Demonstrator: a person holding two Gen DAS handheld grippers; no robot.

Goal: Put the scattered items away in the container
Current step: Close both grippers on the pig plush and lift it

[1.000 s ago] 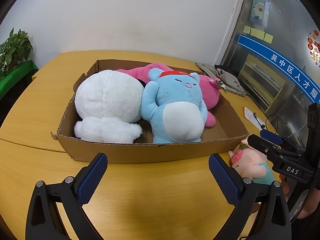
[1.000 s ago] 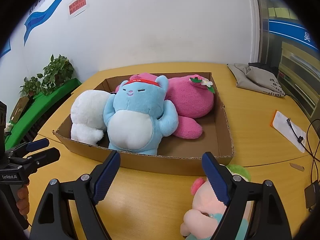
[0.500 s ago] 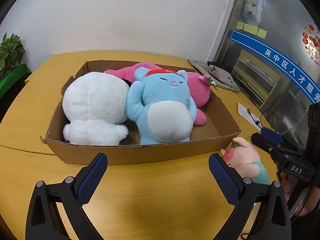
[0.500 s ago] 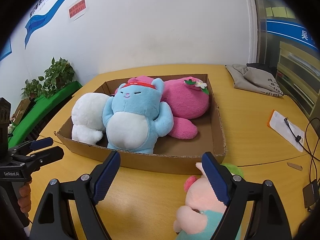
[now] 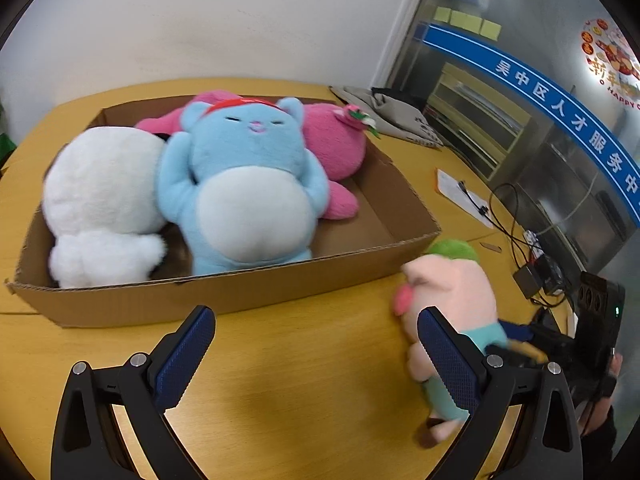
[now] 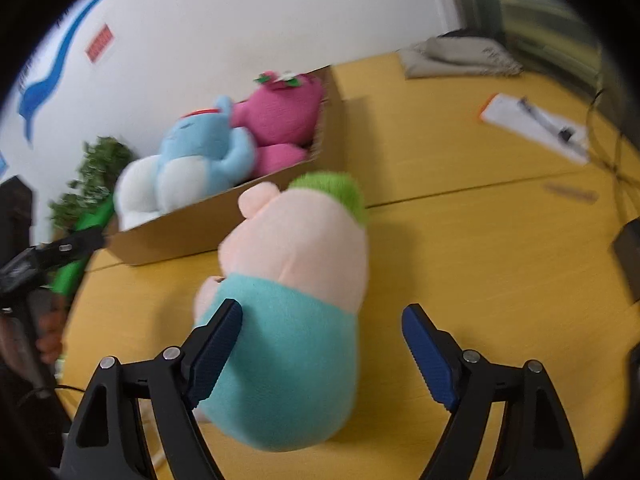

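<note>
right wrist view: the right gripper (image 6: 322, 346) has its jaws spread wide, one on each side of the teal body of the pink pig plush (image 6: 296, 280). the left finger (image 6: 214, 354) sits at the plush's flank; contact cannot be confirmed. the right finger (image 6: 426, 354) stands apart from the plush with bare table between. the plush lies on the yellow table (image 6: 480, 248) with its green-haired head just beside the near right corner of the cardboard box (image 6: 200, 224), outside the box.

left wrist view: the left gripper (image 5: 316, 354) is also spread wide and holds nothing, over bare table just in front of the box's near wall (image 5: 224, 292). the box holds three toys: the white plush (image 5: 100, 208) at the left, the blue plush (image 5: 248, 200) in the middle, and the magenta plush (image 5: 332, 148) toward the back right. open box floor (image 5: 360, 224) shows in the front right corner, beside the blue plush. the near wall is low, with a ragged top edge.

right of the box the table carries a paper sheet (image 5: 460, 196), cables (image 5: 508, 220) and a small black adapter (image 5: 528, 282). a grey cloth bag (image 5: 396, 116) lies past the box's far right corner.
</note>
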